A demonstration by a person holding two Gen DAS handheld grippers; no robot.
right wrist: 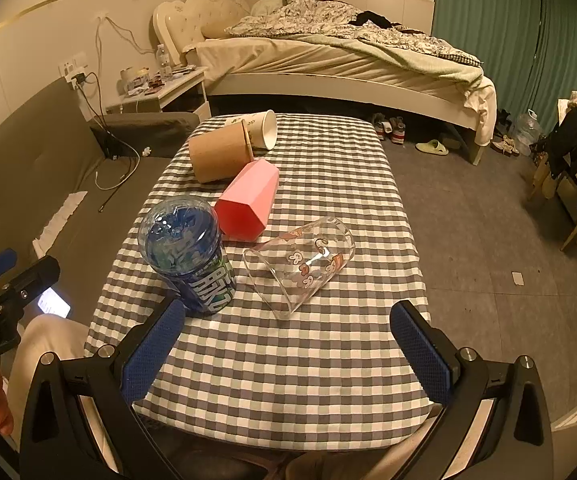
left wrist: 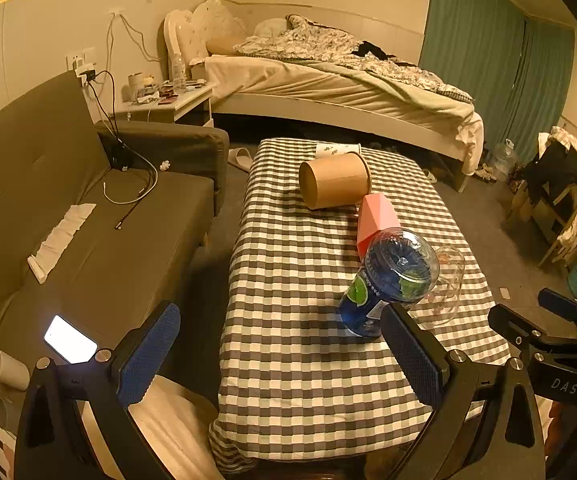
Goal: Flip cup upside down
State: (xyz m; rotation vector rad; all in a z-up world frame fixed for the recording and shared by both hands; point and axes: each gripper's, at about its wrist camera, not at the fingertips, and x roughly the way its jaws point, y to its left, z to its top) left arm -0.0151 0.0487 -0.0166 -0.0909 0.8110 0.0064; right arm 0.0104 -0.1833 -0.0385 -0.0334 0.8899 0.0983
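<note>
Glass cup [right wrist: 302,266] on side, blue cup [right wrist: 188,254] inverted, both hand-held grippers [left wrist: 280,354] [right wrist: 288,354] spread, holding nothing

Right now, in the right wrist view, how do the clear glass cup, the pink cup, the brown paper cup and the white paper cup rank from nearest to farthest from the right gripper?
From the right gripper, which is open:
1. Clear glass cup, lying on its side, centre of the table.
2. Pink cup, on its side, behind and left.
3. Brown paper cup, on its side, far left.
4. White paper cup, at the far edge, just behind the brown one.

Clear printed glass cup [right wrist: 302,266] lies on its side beside blue cup [right wrist: 186,250].
</note>
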